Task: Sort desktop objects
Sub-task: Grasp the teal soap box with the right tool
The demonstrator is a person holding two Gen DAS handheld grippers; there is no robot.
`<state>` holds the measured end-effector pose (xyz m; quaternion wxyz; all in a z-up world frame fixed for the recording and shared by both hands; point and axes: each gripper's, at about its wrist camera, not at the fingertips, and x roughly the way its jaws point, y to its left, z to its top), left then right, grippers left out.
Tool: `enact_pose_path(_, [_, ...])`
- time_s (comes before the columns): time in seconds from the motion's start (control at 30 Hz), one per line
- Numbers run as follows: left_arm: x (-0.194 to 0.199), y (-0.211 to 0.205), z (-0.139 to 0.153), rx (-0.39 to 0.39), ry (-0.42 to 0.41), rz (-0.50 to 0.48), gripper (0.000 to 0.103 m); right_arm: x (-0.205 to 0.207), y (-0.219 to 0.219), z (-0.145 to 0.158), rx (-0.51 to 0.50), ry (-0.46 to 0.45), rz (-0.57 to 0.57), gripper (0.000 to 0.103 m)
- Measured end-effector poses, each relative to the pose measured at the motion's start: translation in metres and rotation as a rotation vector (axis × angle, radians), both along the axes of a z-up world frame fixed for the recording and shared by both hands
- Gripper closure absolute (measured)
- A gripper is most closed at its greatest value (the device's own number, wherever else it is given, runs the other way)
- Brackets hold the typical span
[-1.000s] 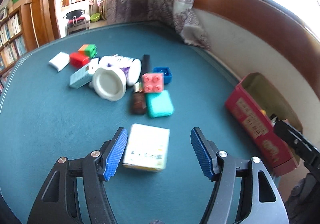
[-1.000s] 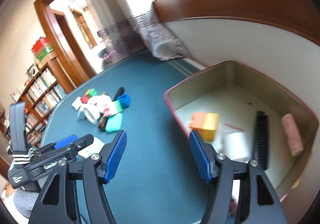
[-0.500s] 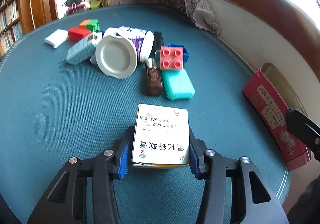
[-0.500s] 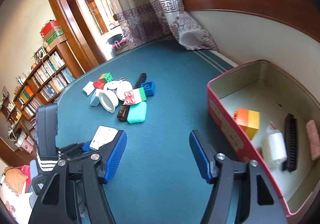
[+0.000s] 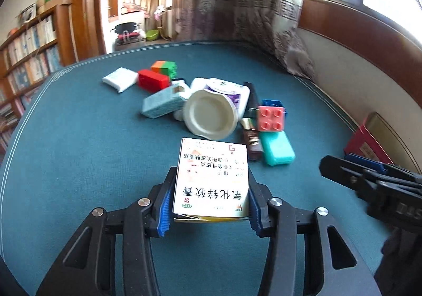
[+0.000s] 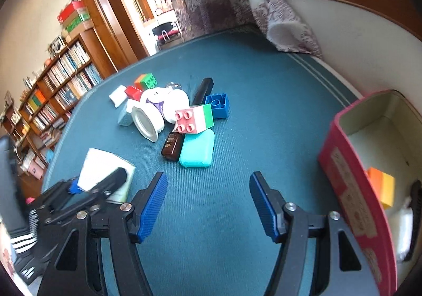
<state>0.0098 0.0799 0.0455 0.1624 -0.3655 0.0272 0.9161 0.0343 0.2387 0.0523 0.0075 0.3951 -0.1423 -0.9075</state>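
Okay, I see the left claw [image 5: 209, 203] clamped on the white medicine box [image 5: 212, 177] at lower centre of frame, right claw [image 6: 208, 206] half open, empty over the table [image 6: 237, 63].

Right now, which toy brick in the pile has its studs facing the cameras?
The pink brick with the green end, tipped on its side atop the teal case. The blue, red and orange-green bricks sit flat.

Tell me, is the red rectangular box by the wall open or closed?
Open: the red rectangular box has no lid, and its pale inside shows an orange-yellow block.
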Motion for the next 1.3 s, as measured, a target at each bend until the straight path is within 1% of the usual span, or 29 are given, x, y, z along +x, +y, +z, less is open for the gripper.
enact_pose_path(0.07, [-0.003,-0.008,-0.003,0.008,-0.009,0.026,0.054,-0.012,-0.004,-0.004,0.012,-0.014,0.016,0.034])
enact_pose_path(0.23, [-0.011,-0.019,-0.009,0.032,-0.035,0.054,0.054,-0.043,-0.016,-0.017,0.041,-0.059,0.064,0.034])
enact_pose_path(0.43, [-0.017,-0.025,-0.017,0.044,-0.066,0.068,0.054,-0.065,-0.017,-0.032,0.075,-0.103,0.046,0.035])
enact_pose_path(0.5, [-0.019,-0.024,-0.022,0.041,-0.083,0.062,0.054,-0.067,-0.017,-0.033,0.095,-0.101,0.029,0.035])
enact_pose_path(0.77, [-0.017,-0.019,-0.023,0.035,-0.077,0.047,0.054,-0.081,-0.025,-0.036,0.187,-0.090,0.018,0.035])
enact_pose_path(0.9, [-0.017,-0.018,-0.023,0.030,-0.073,0.047,0.054,-0.083,-0.032,-0.038,0.260,-0.078,0.028,0.036])
enact_pose_path(0.93, [-0.017,-0.018,-0.024,0.029,-0.071,0.047,0.054,-0.082,-0.034,-0.038,0.270,-0.074,0.034,0.038])
enact_pose_path(1.0, [-0.017,-0.019,-0.024,0.029,-0.070,0.048,0.054,-0.081,-0.034,-0.038,0.271,-0.068,0.041,0.047])
enact_pose_path(1.07, [-0.017,-0.019,-0.024,0.029,-0.070,0.048,0.054,-0.079,-0.033,-0.037,0.269,-0.064,0.041,0.058])
enact_pose_path(1.1, [-0.017,-0.019,-0.024,0.029,-0.068,0.049,0.054,-0.077,-0.033,-0.037,0.265,-0.064,0.040,0.060])
enact_pose_path(1.3, [-0.017,-0.017,-0.024,0.023,-0.060,0.053,0.054,-0.058,-0.025,-0.036,0.190,-0.069,0.043,0.060])
